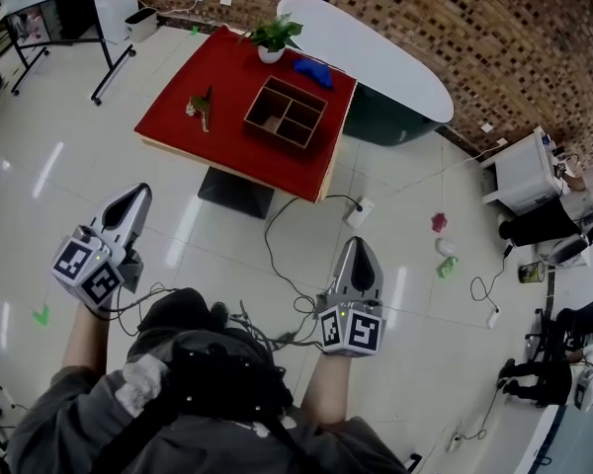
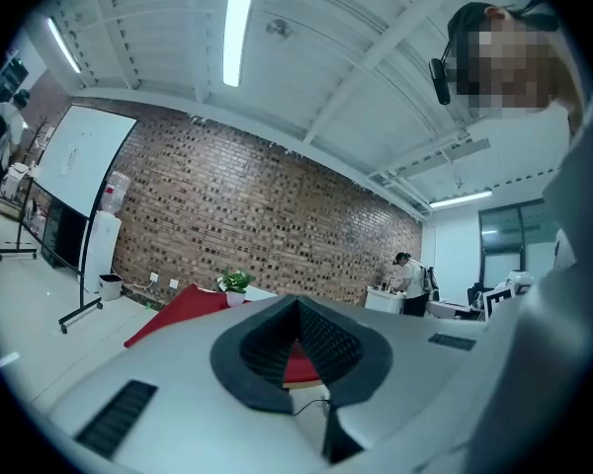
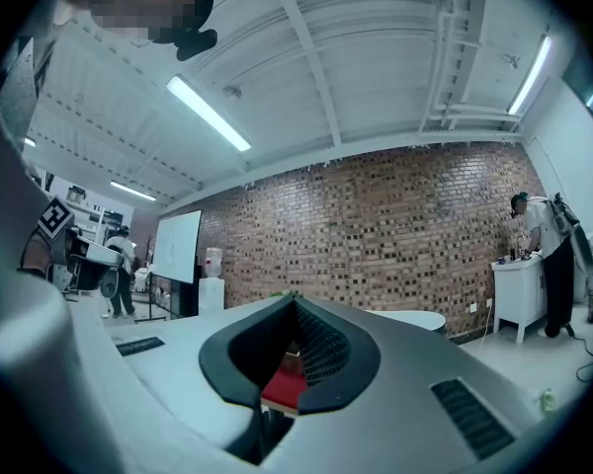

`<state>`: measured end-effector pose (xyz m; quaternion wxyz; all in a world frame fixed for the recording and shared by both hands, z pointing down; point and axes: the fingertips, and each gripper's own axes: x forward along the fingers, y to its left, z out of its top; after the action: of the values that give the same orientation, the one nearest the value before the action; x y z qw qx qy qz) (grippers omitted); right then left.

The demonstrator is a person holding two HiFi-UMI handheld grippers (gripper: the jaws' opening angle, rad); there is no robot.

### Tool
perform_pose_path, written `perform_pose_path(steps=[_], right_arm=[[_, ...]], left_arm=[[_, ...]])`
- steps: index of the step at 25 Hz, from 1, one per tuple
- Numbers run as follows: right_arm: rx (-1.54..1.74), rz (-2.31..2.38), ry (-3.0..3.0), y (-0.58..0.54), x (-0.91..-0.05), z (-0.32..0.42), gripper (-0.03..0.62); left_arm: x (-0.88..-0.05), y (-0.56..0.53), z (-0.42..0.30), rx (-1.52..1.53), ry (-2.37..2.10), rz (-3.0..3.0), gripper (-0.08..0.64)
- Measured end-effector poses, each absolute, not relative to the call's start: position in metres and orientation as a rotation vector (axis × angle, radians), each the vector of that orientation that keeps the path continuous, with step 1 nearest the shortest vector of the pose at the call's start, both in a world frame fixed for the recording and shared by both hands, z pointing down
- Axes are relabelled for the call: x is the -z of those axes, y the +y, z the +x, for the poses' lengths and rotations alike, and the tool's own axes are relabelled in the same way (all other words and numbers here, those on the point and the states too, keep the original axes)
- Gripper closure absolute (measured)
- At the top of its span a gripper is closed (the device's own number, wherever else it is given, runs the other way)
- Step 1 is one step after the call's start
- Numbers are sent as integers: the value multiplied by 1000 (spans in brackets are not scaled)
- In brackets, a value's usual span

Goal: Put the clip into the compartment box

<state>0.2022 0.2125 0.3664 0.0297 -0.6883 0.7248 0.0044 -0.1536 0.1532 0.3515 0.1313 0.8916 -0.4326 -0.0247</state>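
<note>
- Head view: what I take for the clip (image 1: 201, 107) lies on the red table (image 1: 239, 158), just left of the wooden compartment box (image 1: 285, 114), not in it.
- So nothing's done yet imo. Approach, grab and drop are all left.
- The box's compartments look empty. A potted plant (image 1: 273, 39) and a blue thing (image 1: 313, 71) sit behind it by the far edge.
- Left gripper (image 1: 136, 194) and right gripper (image 1: 357, 245) both have their jaws closed together with nothing in them, well apart from the table.
- Plenty of open floor in between, but cables (image 1: 277, 255) trail near the table's base, and a white oval table (image 1: 395, 67) crowds the far right side.
</note>
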Motion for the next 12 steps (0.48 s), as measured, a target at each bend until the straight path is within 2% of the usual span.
perform_pose_path(steps=[12], right_arm=[[-31, -2174, 2224, 150, -370, 221, 588]], left_arm=[[-368, 68, -145, 60, -1266, 2593, 532]])
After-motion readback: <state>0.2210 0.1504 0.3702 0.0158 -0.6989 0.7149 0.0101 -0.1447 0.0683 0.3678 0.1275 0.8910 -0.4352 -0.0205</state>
